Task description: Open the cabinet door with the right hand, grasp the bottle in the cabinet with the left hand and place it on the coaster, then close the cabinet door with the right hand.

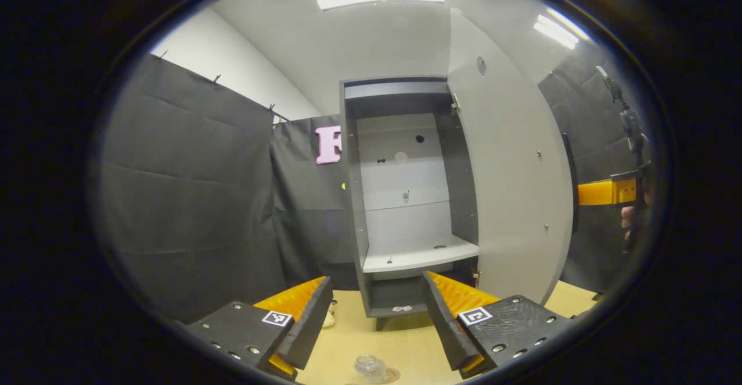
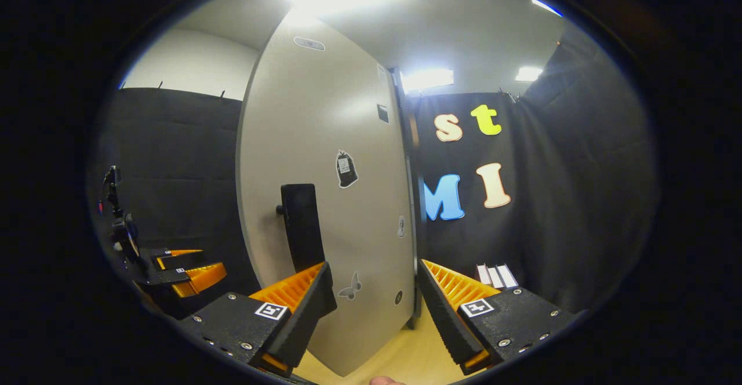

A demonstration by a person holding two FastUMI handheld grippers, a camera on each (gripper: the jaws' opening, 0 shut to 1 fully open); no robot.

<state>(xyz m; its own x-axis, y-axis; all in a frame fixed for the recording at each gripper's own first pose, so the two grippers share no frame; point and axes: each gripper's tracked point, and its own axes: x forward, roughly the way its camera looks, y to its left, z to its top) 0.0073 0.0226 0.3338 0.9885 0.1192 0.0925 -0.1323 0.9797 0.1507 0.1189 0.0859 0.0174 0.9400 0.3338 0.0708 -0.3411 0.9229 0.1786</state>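
The grey cabinet (image 1: 351, 211) stands on the table with its door (image 1: 504, 199) swung wide to the right. Its white shelf (image 1: 417, 255) is bare. A clear bottle (image 1: 371, 367) stands upright on the table below my left gripper (image 1: 377, 279), which is open and apart from it; a brownish coaster edge (image 1: 395, 376) peeks out beside its base. In the right gripper view the door's outer face (image 2: 324, 141) is close ahead, with its black handle (image 2: 301, 228) just beyond my open right gripper (image 2: 373, 265). Nothing lies between either pair of fingers.
The wooden tabletop (image 1: 400, 338) runs in front of the cabinet. Black cloth walls enclose the booth. The right gripper (image 1: 608, 192) and a hand show past the door's edge. The left gripper (image 2: 191, 266) shows far left of the door. White strips (image 2: 494, 276) lie by the right wall.
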